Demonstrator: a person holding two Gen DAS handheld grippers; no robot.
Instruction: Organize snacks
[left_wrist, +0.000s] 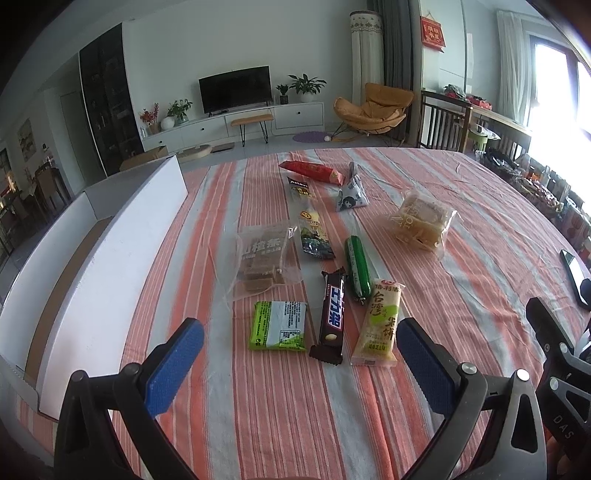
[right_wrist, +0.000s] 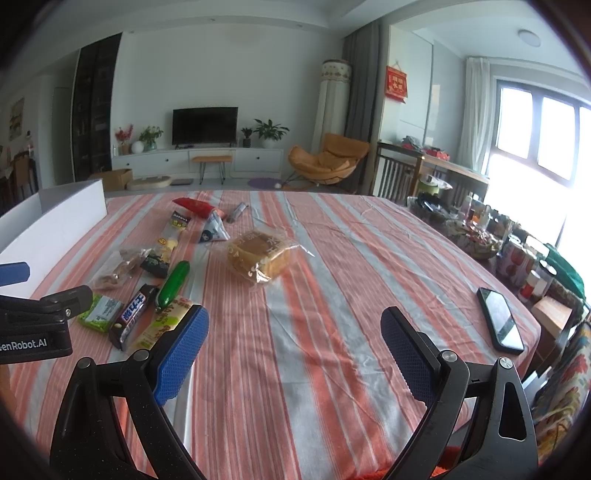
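Several snacks lie on the striped tablecloth (left_wrist: 288, 406). Nearest my open, empty left gripper (left_wrist: 295, 350) are a green packet (left_wrist: 279, 325), a brown chocolate bar (left_wrist: 332, 314) and a yellow rice cake pack (left_wrist: 378, 325). Behind lie a green sausage (left_wrist: 357, 266), a clear bag of brown bars (left_wrist: 262, 254), a dark packet (left_wrist: 314, 232), a triangular pack (left_wrist: 351, 190), a red pack (left_wrist: 310, 170) and a bread bag (left_wrist: 423, 218). My right gripper (right_wrist: 295, 347) is open and empty, over bare cloth right of the snacks; the bread bag (right_wrist: 258, 256) lies ahead of it.
A white open box (left_wrist: 110, 236) stands along the table's left side. A black phone (right_wrist: 500, 319) lies near the right edge. Jars and baskets (right_wrist: 480, 236) crowd a side table at right. The left gripper's body (right_wrist: 37, 321) shows at left in the right wrist view.
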